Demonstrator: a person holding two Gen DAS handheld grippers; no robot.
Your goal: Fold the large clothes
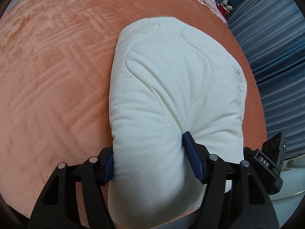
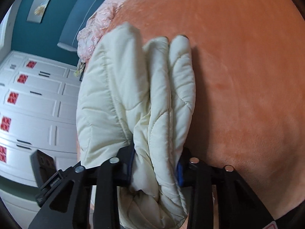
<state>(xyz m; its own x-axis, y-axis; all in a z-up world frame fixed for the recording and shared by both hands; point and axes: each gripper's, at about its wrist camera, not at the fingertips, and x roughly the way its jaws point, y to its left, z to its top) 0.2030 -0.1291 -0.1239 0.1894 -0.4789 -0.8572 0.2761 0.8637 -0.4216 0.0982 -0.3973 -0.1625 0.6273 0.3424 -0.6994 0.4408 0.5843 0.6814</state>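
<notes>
A cream quilted padded garment [image 1: 171,87] lies folded into a thick bundle on the orange bed cover [image 1: 57,76]. My left gripper [image 1: 148,156] is shut on its near edge, blue pads pressing into the padding from both sides. In the right wrist view the same garment [image 2: 133,105] shows as several stacked folded layers. My right gripper [image 2: 156,164] is shut on these layers at the near end. The other gripper's body [image 1: 270,160] shows at the right edge of the left wrist view.
The orange bed cover [image 2: 238,76] spreads wide around the bundle. A pink patterned quilt [image 2: 99,24] lies at the bed's far end. White drawers with red labels [image 2: 34,105] stand beside the bed. Blue curtains [image 1: 276,61] hang at the right.
</notes>
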